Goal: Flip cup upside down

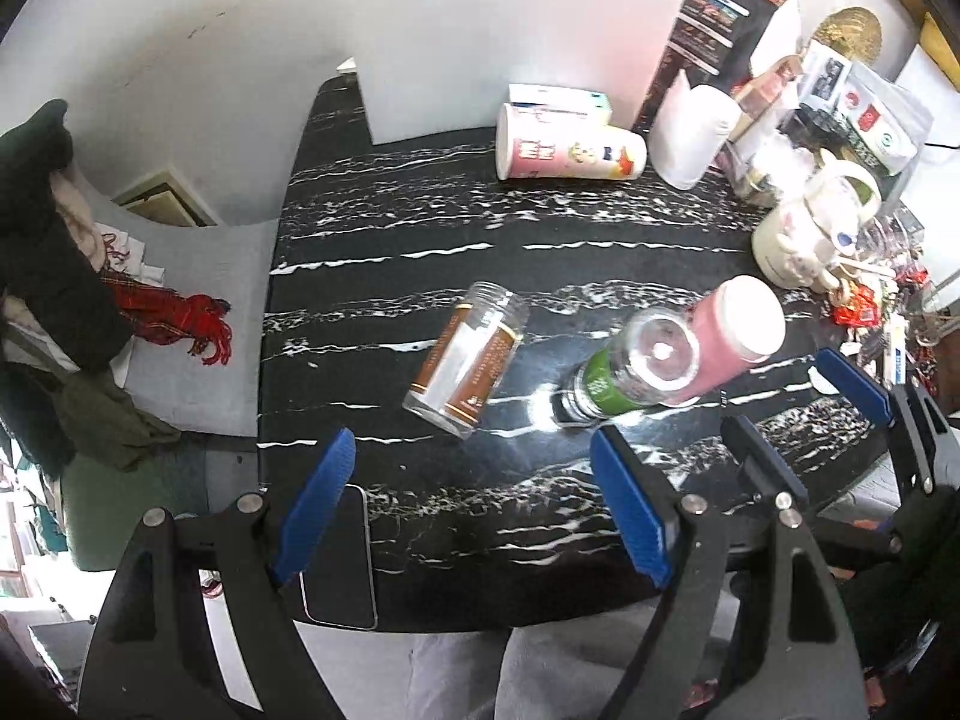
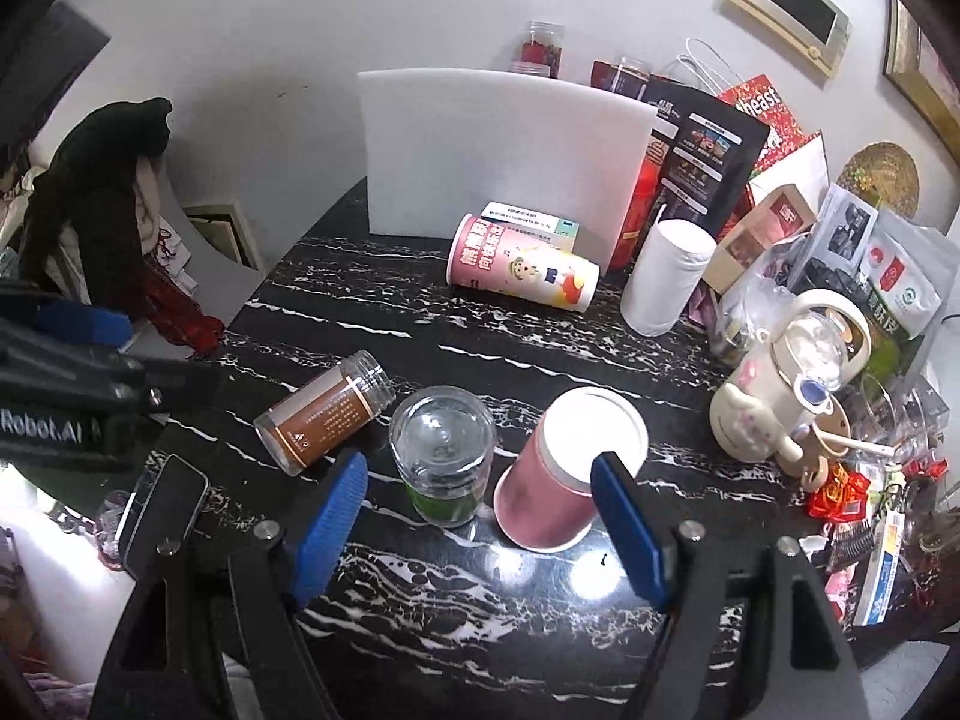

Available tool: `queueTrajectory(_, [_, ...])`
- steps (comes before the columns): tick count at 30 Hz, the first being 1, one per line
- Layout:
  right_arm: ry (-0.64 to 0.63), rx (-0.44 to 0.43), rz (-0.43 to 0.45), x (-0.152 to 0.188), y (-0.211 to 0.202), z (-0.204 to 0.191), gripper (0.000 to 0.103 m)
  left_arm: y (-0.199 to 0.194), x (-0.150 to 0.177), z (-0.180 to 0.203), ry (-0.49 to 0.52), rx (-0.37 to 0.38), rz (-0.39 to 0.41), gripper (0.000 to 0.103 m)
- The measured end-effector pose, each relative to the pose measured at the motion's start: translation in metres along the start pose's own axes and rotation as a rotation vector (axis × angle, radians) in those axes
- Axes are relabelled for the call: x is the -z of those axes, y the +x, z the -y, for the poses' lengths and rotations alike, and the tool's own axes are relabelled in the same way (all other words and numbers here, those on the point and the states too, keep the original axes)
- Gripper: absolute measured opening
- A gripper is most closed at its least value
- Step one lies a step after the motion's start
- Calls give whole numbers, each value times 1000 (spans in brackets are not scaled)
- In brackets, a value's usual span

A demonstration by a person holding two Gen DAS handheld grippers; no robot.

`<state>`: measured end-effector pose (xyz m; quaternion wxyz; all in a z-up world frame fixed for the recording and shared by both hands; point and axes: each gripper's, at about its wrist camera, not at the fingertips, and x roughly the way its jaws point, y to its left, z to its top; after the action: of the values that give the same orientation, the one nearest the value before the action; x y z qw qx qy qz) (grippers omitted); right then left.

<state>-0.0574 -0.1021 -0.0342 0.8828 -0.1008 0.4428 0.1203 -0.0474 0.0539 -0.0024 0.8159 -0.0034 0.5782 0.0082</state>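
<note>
1. Our right hand-held gripper [image 2: 480,516] hangs over the near edge of the counter [image 2: 540,600] with its blue pads spread wide and nothing between them. The left hand-held gripper [image 1: 471,504] is likewise spread apart and empty, hovering a little back from the things.
2. The pink cup [image 2: 567,468] stands on the counter just ahead of our right gripper, nearest its right-side pad. Its wide rim is down on the surface and its white flat base faces up, so we judge it already inverted.
3. Just beside it to the left stands a clear glass jar with a green label [image 2: 441,459], which also looks to be bottom-up. Whether the two touch we cannot tell.
4. A brown-labelled jar [image 2: 327,411] lies on its side further left, and a printed pink canister [image 2: 522,267] lies on its side near the white board [image 2: 498,150] at the back.
5. Our judgement: if the pink cup is the task's cup, the flip is done and only drawing the grippers away is left. Neither gripper touches it now.
</note>
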Motion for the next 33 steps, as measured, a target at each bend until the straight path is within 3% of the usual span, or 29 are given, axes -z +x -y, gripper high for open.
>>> queueTrajectory(15, [121, -33, -120, -2, -22, 46, 77, -9, -6, 44, 74, 12, 5, 80])
queueTrajectory(33, [145, -25, -173, -2, -13, 59, 77, 6, -20, 58, 88, 24, -17, 85])
